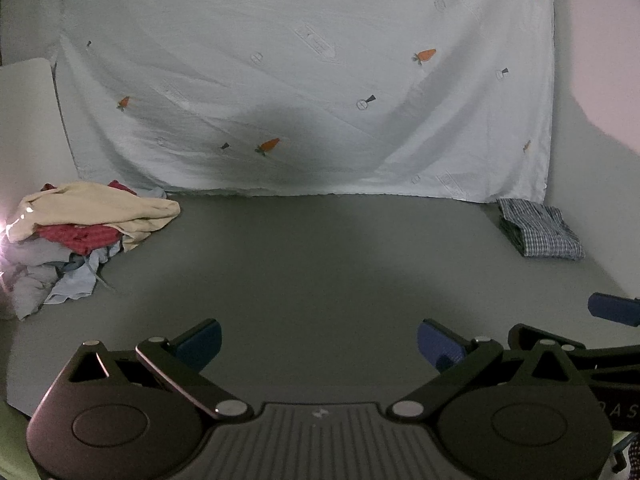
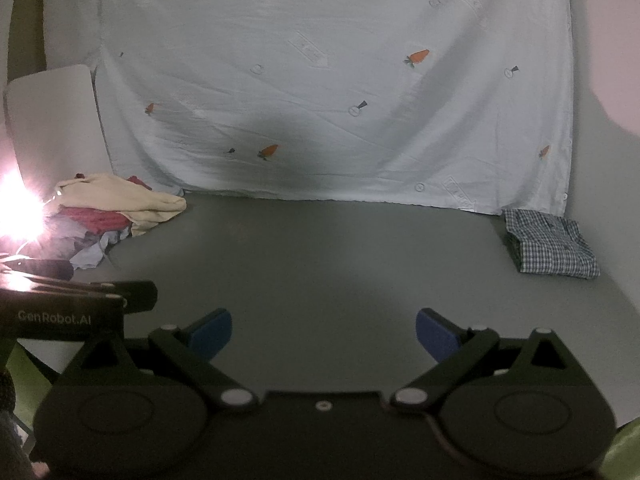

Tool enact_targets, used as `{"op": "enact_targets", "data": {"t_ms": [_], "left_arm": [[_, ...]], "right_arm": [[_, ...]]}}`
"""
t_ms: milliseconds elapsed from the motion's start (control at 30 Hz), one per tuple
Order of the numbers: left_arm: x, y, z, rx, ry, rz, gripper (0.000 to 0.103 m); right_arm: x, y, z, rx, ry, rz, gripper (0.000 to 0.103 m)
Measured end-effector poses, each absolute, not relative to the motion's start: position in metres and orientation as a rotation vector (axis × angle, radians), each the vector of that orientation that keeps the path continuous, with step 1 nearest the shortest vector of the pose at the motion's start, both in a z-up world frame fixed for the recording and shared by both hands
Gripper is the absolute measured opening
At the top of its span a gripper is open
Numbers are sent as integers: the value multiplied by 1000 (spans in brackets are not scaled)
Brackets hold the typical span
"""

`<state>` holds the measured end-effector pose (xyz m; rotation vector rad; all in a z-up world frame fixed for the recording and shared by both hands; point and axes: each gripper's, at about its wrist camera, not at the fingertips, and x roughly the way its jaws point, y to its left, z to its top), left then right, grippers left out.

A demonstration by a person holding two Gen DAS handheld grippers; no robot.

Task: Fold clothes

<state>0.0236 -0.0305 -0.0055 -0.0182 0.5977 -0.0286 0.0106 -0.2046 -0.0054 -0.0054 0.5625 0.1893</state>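
A heap of unfolded clothes (image 1: pixel 80 232) lies at the far left of the grey table (image 1: pixel 320 264), with a cream garment on top of red and pale blue ones; the same heap of clothes (image 2: pixel 116 216) shows in the right wrist view. A folded blue checked shirt (image 1: pixel 538 228) rests at the far right by the backdrop, and that checked shirt (image 2: pixel 550 244) shows in the right wrist view too. My left gripper (image 1: pixel 320 346) is open above the near table, holding nothing. My right gripper (image 2: pixel 324 332) is open too, empty, beside the left one.
A pale sheet with carrot prints (image 1: pixel 312 80) hangs behind the table as a backdrop. A white board (image 2: pixel 52 120) leans at the back left. A bright lamp glare (image 2: pixel 12 208) sits at the left edge. The table's grey surface (image 2: pixel 320 256) spreads between the heap and the shirt.
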Motion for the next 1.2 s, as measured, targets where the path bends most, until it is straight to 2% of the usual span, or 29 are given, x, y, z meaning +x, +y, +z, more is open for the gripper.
{"op": "enact_targets", "data": {"t_ms": [267, 433, 533, 633, 700, 733, 900, 967, 1033, 1200], "left_arm": [[58, -65, -16, -30, 652, -125, 103], [115, -85, -15, -84, 773, -187, 103], [142, -77, -22, -243, 883, -188, 103], [168, -58, -42, -461, 999, -191, 103], [179, -41, -53, -571, 1029, -167, 102], [180, -34, -57, -604, 1033, -150, 102], [174, 13, -55, -577, 993, -27, 101], [173, 40, -52, -591, 948, 27, 101], [176, 71, -50, -603, 910, 69, 100], [208, 169, -46, -568, 818, 173, 98]], "right_arm": [[36, -247, -19, 40, 600, 123, 101], [81, -295, -24, 164, 640, 25, 101], [111, -313, -31, 214, 649, 10, 101], [141, -311, -50, 131, 667, 18, 101], [158, -303, -65, 69, 704, 48, 93], [166, -297, -72, 40, 718, 65, 85], [206, -260, -85, -37, 753, 186, 71], [223, -237, -85, -66, 752, 237, 58], [241, -207, -83, -102, 732, 277, 57], [280, -112, -72, -220, 640, 368, 44]]}}
